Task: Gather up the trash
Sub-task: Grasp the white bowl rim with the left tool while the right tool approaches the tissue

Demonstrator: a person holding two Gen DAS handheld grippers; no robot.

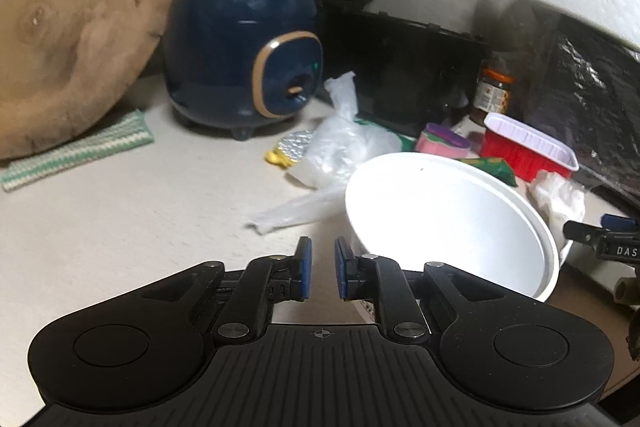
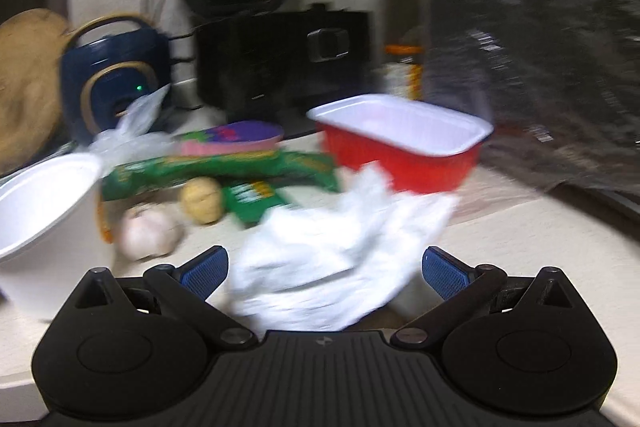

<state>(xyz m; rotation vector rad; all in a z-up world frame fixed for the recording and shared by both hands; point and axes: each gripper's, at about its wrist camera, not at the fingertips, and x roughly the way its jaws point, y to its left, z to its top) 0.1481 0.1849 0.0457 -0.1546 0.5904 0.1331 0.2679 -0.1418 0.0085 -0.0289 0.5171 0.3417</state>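
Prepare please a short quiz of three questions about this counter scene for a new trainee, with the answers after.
1. True or false: the right gripper is closed tightly on the red tray.
2. Which item lies between the right gripper's open fingers? A) potato B) crumpled white tissue C) jar
3. Fill in: the left gripper sits beside a large white ____.

Key:
1. False; its jaws are wide apart and the tray stands farther back.
2. B, the crumpled white tissue.
3. Bowl; the left jaws are nearly together with nothing visible between them.
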